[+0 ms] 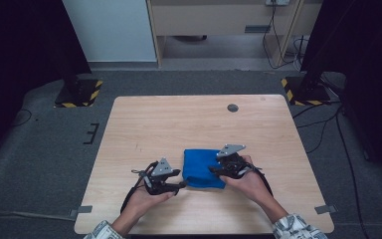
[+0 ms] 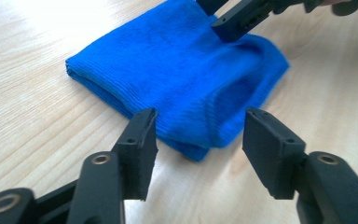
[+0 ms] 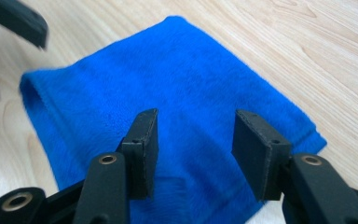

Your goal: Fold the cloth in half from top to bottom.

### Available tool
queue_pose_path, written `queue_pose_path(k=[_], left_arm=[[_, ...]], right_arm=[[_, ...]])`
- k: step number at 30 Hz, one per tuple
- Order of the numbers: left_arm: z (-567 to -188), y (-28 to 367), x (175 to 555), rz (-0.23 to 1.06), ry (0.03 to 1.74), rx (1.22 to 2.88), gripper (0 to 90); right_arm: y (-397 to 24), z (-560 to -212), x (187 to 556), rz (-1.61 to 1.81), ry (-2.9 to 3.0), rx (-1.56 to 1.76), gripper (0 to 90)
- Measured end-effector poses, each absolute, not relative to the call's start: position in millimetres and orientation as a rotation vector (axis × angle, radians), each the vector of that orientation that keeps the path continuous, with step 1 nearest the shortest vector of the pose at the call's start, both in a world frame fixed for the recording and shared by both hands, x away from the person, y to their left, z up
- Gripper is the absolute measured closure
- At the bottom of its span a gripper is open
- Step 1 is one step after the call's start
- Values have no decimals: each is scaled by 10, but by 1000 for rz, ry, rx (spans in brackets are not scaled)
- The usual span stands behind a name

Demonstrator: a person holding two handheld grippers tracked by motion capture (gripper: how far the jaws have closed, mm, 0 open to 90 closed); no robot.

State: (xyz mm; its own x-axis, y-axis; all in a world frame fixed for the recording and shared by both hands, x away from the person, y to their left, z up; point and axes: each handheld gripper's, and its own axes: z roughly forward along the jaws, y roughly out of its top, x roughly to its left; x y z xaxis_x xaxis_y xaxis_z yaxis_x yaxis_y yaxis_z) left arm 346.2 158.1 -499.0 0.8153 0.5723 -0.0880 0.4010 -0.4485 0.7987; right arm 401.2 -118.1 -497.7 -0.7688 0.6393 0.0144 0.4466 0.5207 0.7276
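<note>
One folded blue cloth (image 1: 202, 168) lies flat, long axis running toward the table's far edge.

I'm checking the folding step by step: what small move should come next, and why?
Probably draw the left claw back from the folded blue cloth: its jaws stand apart with nothing pinched, the cloth corner lies just beyond them, and the right claw hovers open over the cloth.

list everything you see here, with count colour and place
cloth: 1, blue, folded, near middle of the table, between the grippers
table: 1, light wood, centre of the high view
round cap: 1, grey, far right part of the tabletop
stand bases: 2, black with yellow stripes, on the floor beyond the far corners
left gripper: 1, black, jaws open, at the cloth's corner
right gripper: 1, black, jaws open, over the cloth
hands: 2, at the near edge
</note>
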Motion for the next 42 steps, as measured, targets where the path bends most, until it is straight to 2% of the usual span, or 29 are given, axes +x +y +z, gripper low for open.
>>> queue_pose_path(k=[9,18,30,42], left_arm=[[-4889,1646,3475,338,744,2027,370],[-4918,1609,3656,355,805,2014,356],[-4979,1669,3684,361,854,2022,349],[-4958,1865,3718,409,900,2003,335]], right_arm=[[-1280,-5009,3858,1045,2513,882,508],[-1266,-5030,4116,1009,2480,946,486],[-1453,-5076,3720,1079,2524,907,488],[-1596,-5040,3681,1127,2477,948,447]])
